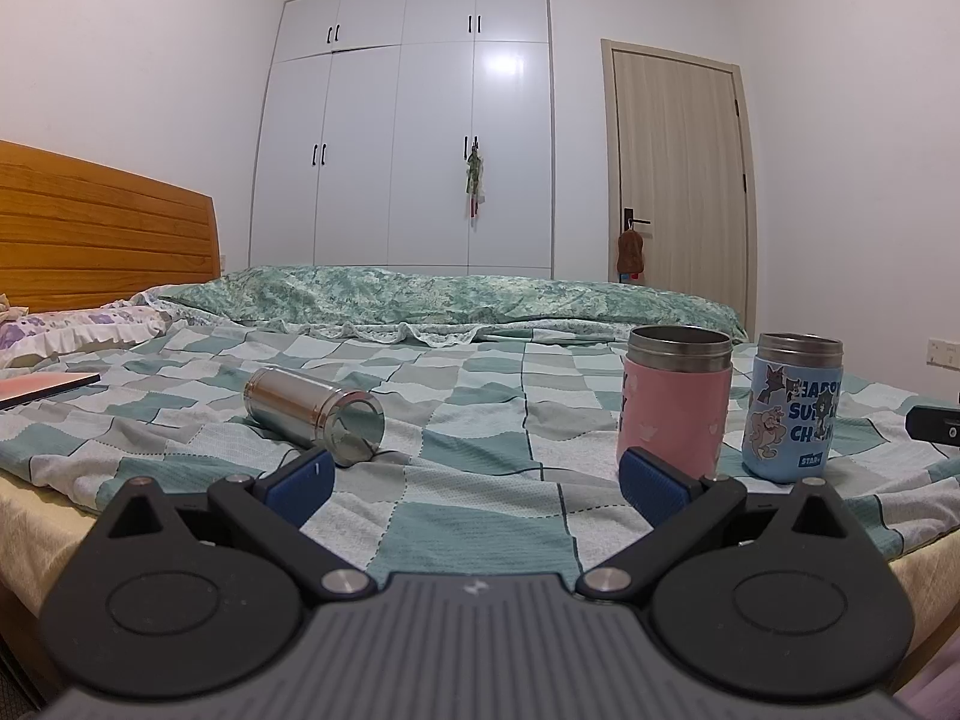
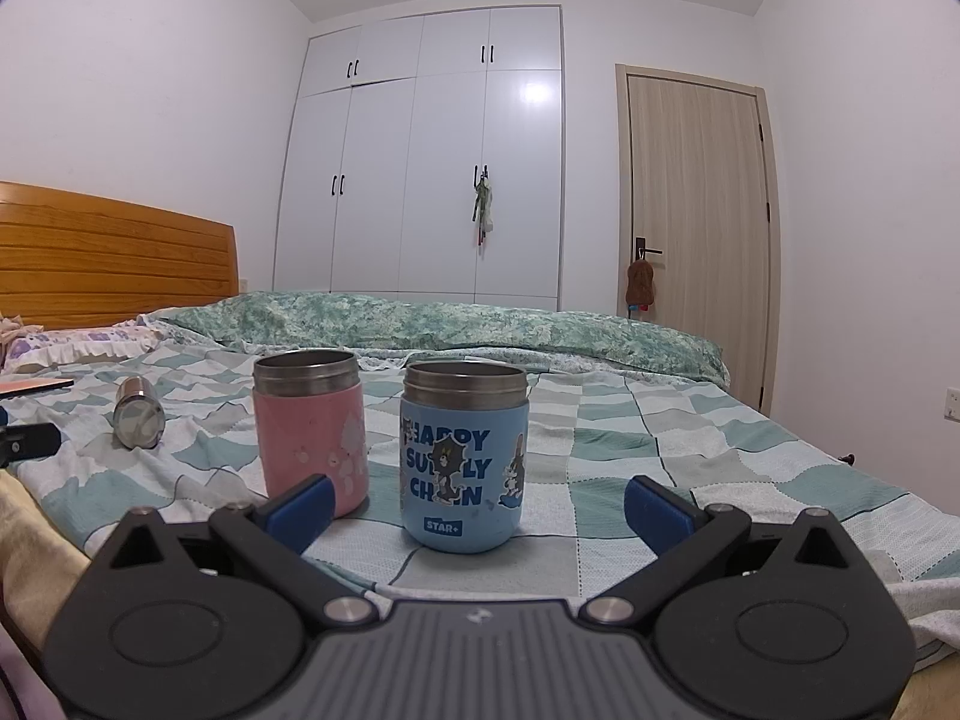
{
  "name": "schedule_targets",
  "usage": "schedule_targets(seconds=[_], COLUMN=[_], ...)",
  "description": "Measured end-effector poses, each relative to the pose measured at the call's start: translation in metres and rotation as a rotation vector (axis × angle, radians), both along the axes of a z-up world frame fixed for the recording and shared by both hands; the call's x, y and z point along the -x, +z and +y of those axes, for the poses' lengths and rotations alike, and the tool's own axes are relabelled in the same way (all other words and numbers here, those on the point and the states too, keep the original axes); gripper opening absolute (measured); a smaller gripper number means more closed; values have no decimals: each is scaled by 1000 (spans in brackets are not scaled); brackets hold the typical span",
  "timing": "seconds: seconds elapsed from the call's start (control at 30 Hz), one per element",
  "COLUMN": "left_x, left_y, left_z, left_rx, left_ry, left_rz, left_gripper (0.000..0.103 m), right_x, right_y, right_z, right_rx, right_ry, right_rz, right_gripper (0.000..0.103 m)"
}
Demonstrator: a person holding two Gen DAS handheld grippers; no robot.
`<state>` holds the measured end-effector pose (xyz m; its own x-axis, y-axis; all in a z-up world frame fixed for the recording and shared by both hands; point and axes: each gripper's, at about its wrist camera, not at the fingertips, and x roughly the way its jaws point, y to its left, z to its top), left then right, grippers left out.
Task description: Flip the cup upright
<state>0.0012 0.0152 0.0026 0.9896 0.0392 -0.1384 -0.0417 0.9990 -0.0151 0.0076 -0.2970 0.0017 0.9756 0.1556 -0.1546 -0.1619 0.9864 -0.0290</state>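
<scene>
bed with green-and-white checked sheet point(image 1: 480, 450) | white floor-to-ceiling wardrobe point(image 1: 408, 132) | pale wooden door point(image 2: 696, 228) | left tool point(image 1: 477, 483) spread | right tool point(image 2: 480, 507) spread

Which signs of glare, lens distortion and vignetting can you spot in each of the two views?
Left wrist view: bright glare patch on the wardrobe door, door frame bowed by the fisheye, dark corners. Right wrist view: the same glare on the wardrobe, reflections on the lying steel cup, walls curving inward, dark vignette corners; both cups in front stay sharp.
</scene>
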Motion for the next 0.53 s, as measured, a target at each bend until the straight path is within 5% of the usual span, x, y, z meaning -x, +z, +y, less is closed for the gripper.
schedule_targets(seconds=[0.53], left_x=[2], left_y=[1], left_z=[2], left_rx=[-3], left_ry=[-17], left_rz=[-14], left_gripper=[103], right_x=[0], right_y=[0], right_z=[0], right_rx=[1], right_ry=[0], right_rz=[0], right_gripper=[103])
